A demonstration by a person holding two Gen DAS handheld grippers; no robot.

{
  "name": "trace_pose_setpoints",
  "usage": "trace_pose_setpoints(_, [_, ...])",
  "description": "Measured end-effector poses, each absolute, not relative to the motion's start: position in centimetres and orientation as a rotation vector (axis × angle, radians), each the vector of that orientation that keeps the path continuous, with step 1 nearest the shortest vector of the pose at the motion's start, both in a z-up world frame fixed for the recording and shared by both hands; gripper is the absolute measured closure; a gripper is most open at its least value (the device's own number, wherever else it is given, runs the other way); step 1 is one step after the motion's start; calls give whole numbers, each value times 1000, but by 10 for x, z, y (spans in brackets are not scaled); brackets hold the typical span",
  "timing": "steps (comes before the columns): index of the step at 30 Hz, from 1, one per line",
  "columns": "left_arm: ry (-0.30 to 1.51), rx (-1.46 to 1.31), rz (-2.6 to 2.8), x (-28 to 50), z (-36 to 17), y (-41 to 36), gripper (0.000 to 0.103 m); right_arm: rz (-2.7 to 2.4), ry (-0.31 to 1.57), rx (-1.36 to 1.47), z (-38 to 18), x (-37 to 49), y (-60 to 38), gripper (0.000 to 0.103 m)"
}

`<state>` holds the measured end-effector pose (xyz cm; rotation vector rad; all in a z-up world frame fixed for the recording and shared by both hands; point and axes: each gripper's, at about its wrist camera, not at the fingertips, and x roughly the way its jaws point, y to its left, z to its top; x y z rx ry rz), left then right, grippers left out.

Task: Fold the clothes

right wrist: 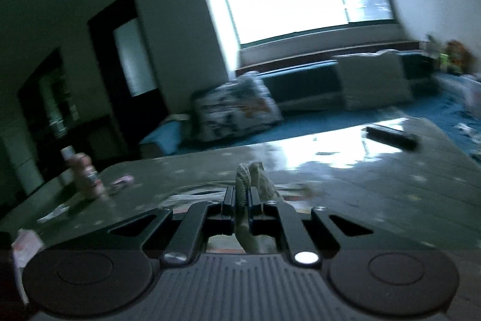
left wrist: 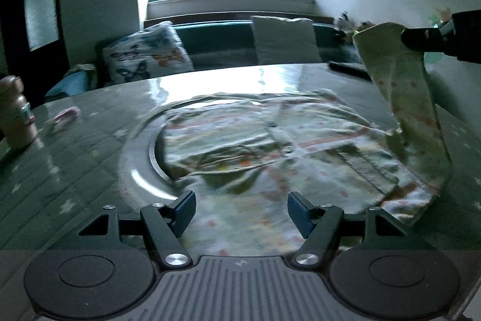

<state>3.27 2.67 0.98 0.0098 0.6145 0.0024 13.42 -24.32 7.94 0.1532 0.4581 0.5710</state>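
Note:
A pale patterned garment (left wrist: 270,137) lies spread on the glossy table (left wrist: 90,152), over a round metal disc (left wrist: 141,170). My left gripper (left wrist: 240,209) is open and empty, low over the garment's near edge. My right gripper (right wrist: 242,197) is shut on a bunched edge of the garment (right wrist: 251,176). In the left wrist view it (left wrist: 421,39) holds one end of the garment (left wrist: 402,86) lifted above the table's right side, with a strip hanging down to the rest.
A bottle (left wrist: 18,116) and a small pink item (left wrist: 64,116) stand at the table's left. A dark remote (right wrist: 390,137) lies at the far right. A sofa with cushions (left wrist: 147,56) and a window are behind the table.

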Motion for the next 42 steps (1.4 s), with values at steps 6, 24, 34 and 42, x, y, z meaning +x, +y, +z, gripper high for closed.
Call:
trace_pose_setpoints(6, [610, -28, 77, 20, 10, 50, 33, 703, 481, 97, 78, 127, -186, 97])
trace_pose_setpoints(24, [600, -70, 132, 18, 11, 68, 33, 888, 585, -20, 42, 84, -131, 85])
trace_pose_setpoints(34, [605, -58, 12, 30, 11, 46, 42, 674, 671, -80, 15, 89, -203, 84])
trace_pose_setpoints(42, [643, -19, -15, 45, 0, 32, 54, 550, 751, -61, -14, 97, -243, 84])
